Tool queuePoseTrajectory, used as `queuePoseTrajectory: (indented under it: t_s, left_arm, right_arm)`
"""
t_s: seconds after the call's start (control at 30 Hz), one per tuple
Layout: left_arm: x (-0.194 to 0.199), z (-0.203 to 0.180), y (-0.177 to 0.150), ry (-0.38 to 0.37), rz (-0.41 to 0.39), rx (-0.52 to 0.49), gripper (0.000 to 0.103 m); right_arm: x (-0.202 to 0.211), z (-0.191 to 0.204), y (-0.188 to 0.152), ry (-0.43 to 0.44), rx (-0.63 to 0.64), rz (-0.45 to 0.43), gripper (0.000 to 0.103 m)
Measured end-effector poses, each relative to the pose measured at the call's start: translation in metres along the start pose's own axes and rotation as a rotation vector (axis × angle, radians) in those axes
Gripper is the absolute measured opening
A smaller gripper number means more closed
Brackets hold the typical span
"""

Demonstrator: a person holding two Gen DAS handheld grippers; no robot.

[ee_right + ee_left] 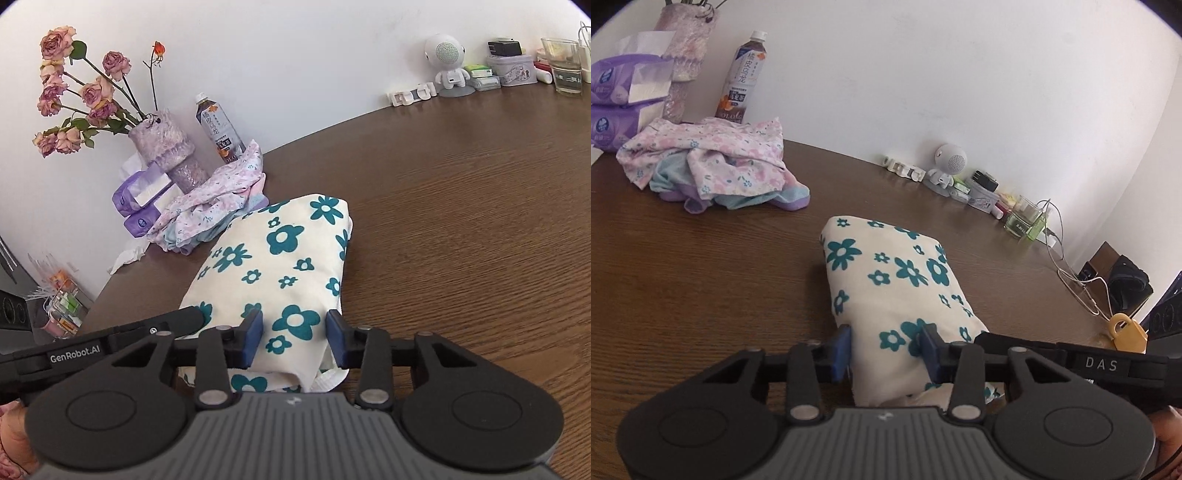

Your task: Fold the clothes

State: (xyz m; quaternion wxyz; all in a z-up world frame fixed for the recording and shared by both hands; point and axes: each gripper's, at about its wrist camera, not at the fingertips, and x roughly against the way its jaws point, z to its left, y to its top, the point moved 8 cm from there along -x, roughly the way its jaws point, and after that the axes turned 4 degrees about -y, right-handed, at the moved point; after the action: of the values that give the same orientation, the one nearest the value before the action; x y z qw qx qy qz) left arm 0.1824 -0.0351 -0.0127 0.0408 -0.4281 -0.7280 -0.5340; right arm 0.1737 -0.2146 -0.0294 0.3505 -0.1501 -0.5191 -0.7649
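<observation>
Both claws, left [884,350] and right [295,338], stand spread astride the near end of a folded flowered cloth [886,280] lying on the brown table [701,277], pads not pinching it.

"das" is showing in pale letters on the black bar of the right gripper [1108,363], at four o'clock in the left wrist view. "genrobot.ai" is sitting on the left gripper [75,356], at eight o'clock in the right wrist view. the tea bottle [740,79] is carrying chinese characters, too small to read surely.
</observation>
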Motion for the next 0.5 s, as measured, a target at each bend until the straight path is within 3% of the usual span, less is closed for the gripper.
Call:
queuePoseTrajectory:
  t_s: [0.13, 0.2, 0.23, 0.27, 0.33, 0.37, 0.5]
  left_arm:
    - [0.003, -0.004, 0.001, 0.009, -0.016, -0.021, 0.042]
    - [0.001, -0.004, 0.001, 0.009, -0.015, -0.021, 0.053]
    - [0.0, -0.004, 0.002, 0.009, -0.015, -0.021, 0.052]
    - [-0.001, -0.004, 0.002, 0.01, -0.014, -0.021, 0.05]
    - [-0.002, -0.005, 0.002, 0.011, -0.014, -0.023, 0.041]
    - [-0.001, -0.005, 0.001, 0.014, -0.016, -0.029, 0.039]
    - [0.004, -0.006, 0.006, 0.001, -0.022, -0.018, 0.04]
  right_arm:
    - [0.001, 0.0, 0.001, 0.001, 0.017, -0.004, 0.031]
    - [0.002, 0.0, 0.007, -0.006, 0.02, -0.017, 0.042]
    - [0.003, -0.001, 0.01, -0.009, 0.022, -0.024, 0.049]
    - [0.002, -0.001, 0.012, -0.012, 0.022, -0.027, 0.049]
    - [-0.003, 0.0, 0.012, -0.004, 0.017, -0.014, 0.046]
    - [-0.006, 0.001, 0.011, 0.0, 0.02, -0.007, 0.036]
    - [-0.007, 0.005, 0.009, 0.008, 0.051, -0.004, 0.032]
